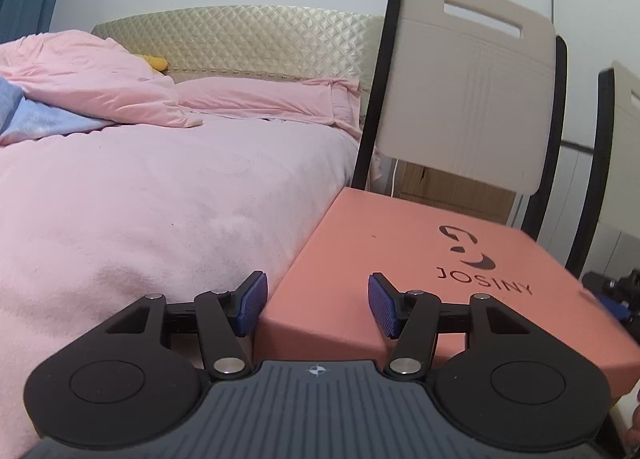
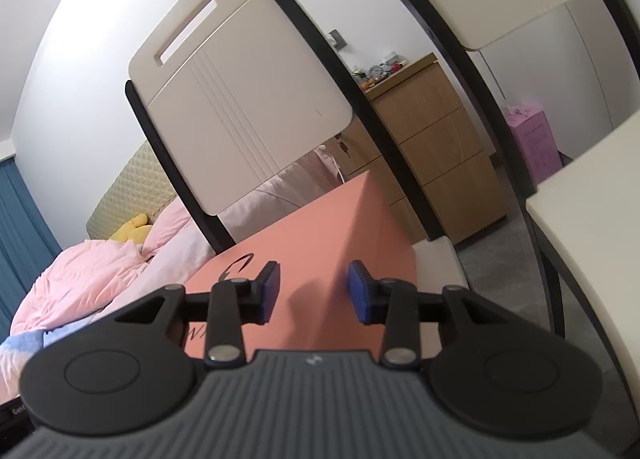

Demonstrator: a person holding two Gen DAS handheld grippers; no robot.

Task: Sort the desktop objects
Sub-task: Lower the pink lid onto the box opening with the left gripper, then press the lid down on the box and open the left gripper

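Note:
A salmon-pink cardboard box [image 1: 400,251] marked JOSINY lies on a chair seat, its near left corner between my left gripper's fingers. My left gripper [image 1: 318,305] is open, blue pads apart, hovering at that corner and holding nothing. The same box shows in the right wrist view [image 2: 320,235], its near right corner pointing at my right gripper [image 2: 314,291]. That gripper is open and empty, with one pad on each side of the corner edge. The other gripper [image 1: 616,295] shows at the right edge of the left wrist view.
A bed with pink bedding [image 1: 160,199] lies to the left of the box. The beige chair back [image 1: 468,79] stands behind it, with a second chair [image 1: 624,119] to the right. A wooden drawer cabinet [image 2: 436,151] and a white table edge [image 2: 592,219] are on the right.

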